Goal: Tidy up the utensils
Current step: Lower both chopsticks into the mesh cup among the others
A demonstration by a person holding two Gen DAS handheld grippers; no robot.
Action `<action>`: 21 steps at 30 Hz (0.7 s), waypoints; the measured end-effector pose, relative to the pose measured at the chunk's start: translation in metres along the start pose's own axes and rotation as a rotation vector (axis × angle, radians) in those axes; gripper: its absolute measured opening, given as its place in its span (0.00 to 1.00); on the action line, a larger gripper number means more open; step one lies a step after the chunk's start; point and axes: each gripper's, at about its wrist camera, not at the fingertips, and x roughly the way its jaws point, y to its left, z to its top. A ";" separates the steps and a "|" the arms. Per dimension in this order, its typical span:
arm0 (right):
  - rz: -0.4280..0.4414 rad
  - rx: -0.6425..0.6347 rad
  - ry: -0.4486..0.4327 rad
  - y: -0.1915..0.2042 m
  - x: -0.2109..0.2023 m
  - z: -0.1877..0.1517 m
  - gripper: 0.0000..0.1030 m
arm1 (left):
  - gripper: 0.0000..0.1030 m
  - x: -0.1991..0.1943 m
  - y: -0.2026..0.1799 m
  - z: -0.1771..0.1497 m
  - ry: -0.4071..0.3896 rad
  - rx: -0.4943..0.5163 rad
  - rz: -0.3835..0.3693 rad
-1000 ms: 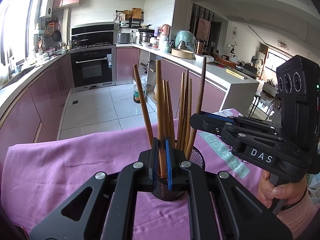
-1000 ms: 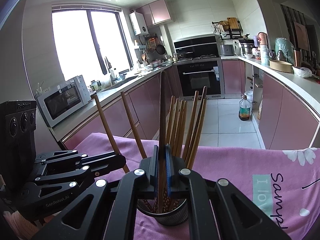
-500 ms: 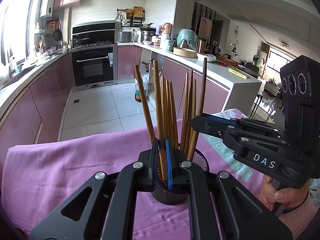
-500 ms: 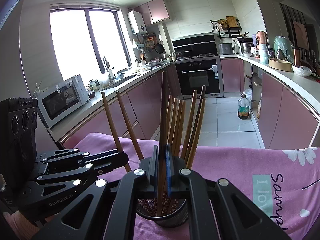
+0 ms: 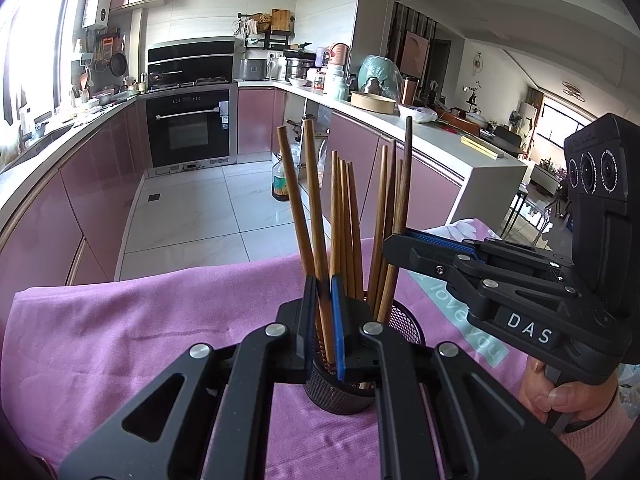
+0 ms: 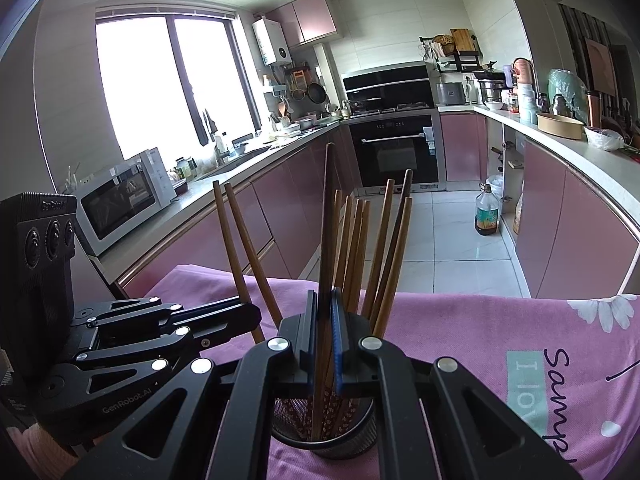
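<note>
Near done by the look of it: most chopsticks (image 6: 352, 248) already stand upright in the black mesh holder (image 6: 324, 440) on the pink cloth (image 5: 120, 340). Left gripper (image 5: 325, 324) pinches one chopstick (image 5: 316, 216) over the holder's near rim; right gripper (image 6: 325, 336) pinches a dark chopstick (image 6: 326, 220) inside it. Left to do, I judge: release both; no loose utensils visible beside the holder.

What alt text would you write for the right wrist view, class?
The right gripper is shut on one dark chopstick standing in a black mesh holder of chopsticks on a pink cloth. The left gripper pinches another.
</note>
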 end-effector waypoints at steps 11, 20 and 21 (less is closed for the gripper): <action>-0.013 0.006 0.009 -0.001 0.005 0.002 0.06 | 0.08 0.011 0.005 0.000 0.019 -0.025 -0.002; -0.021 0.012 0.004 -0.003 0.005 0.001 0.06 | 0.08 0.020 0.010 0.001 0.027 -0.034 -0.013; -0.020 0.013 0.004 -0.003 0.005 0.002 0.06 | 0.08 0.020 0.010 0.000 0.024 -0.032 -0.011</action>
